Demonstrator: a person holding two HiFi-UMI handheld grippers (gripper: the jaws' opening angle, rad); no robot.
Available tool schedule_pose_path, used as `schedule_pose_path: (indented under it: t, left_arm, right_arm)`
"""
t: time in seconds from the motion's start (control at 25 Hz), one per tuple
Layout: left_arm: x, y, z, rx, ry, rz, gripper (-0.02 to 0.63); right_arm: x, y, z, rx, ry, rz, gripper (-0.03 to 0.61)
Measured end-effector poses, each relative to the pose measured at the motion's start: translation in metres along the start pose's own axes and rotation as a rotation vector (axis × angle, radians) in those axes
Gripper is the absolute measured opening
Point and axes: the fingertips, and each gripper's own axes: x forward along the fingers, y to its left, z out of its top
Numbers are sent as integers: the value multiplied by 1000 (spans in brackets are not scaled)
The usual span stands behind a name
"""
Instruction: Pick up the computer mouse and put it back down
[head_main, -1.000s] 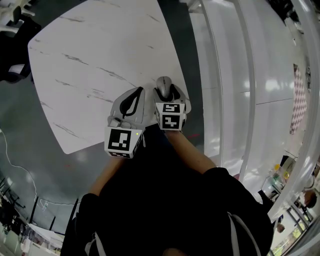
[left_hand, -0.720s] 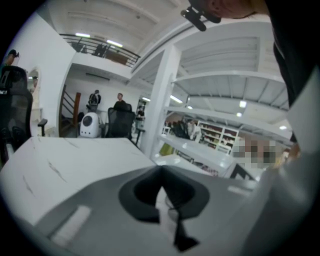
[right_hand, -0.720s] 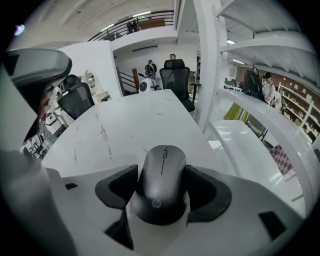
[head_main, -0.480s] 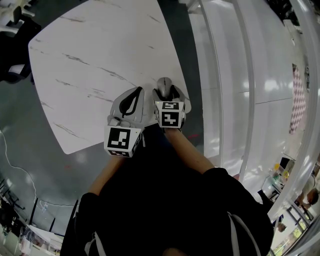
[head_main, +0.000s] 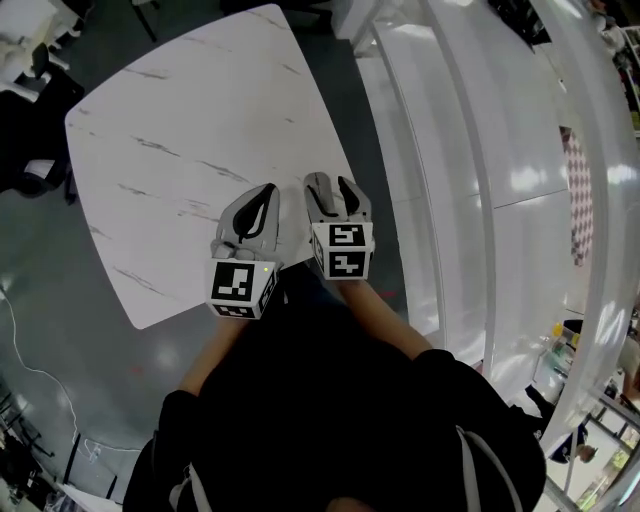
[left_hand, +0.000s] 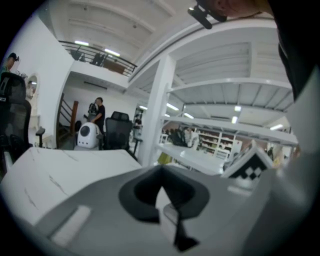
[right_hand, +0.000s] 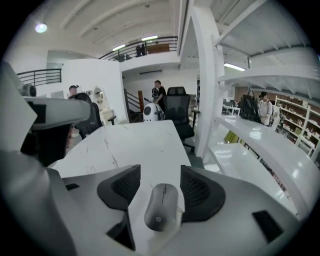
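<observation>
A grey computer mouse lies on the white marble table, close to the table's near corner. My right gripper is open with a dark pad on each side of the mouse; a strip of table shows at the left pad. In the head view the right gripper hangs over the table by its right edge, and I cannot make out the mouse under it. My left gripper sits just to its left, and its pads meet at the tips with nothing between them.
White shelving runs along the right of the table across a narrow floor strip. Office chairs, a small white round robot and standing people are beyond the far end. A dark chair stands at the left.
The head view has shifted, so table and grippers sit slightly lower in frame. Both grippers stay over the same near corner, side by side.
</observation>
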Motion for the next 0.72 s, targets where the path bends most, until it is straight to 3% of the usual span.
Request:
schedule_pose_path:
  t: [0.04, 0.12, 0.44, 0.72]
  left_arm:
    - [0, -1, 6, 9, -17, -3, 8]
    - [-2, -2, 18, 26, -50, -9, 8]
    - [-24, -20, 66, 73, -156, -33, 8]
    - [-46, -34, 96, 108, -223, -35, 8]
  right_arm:
    - [-8, 0, 13, -11, -43, -5, 245]
    - [-24, 1, 37, -37, -128, -18, 135]
    - [-95, 8, 105, -83, -367, -43, 37]
    - [-150, 11, 143, -80, -537, -51, 25]
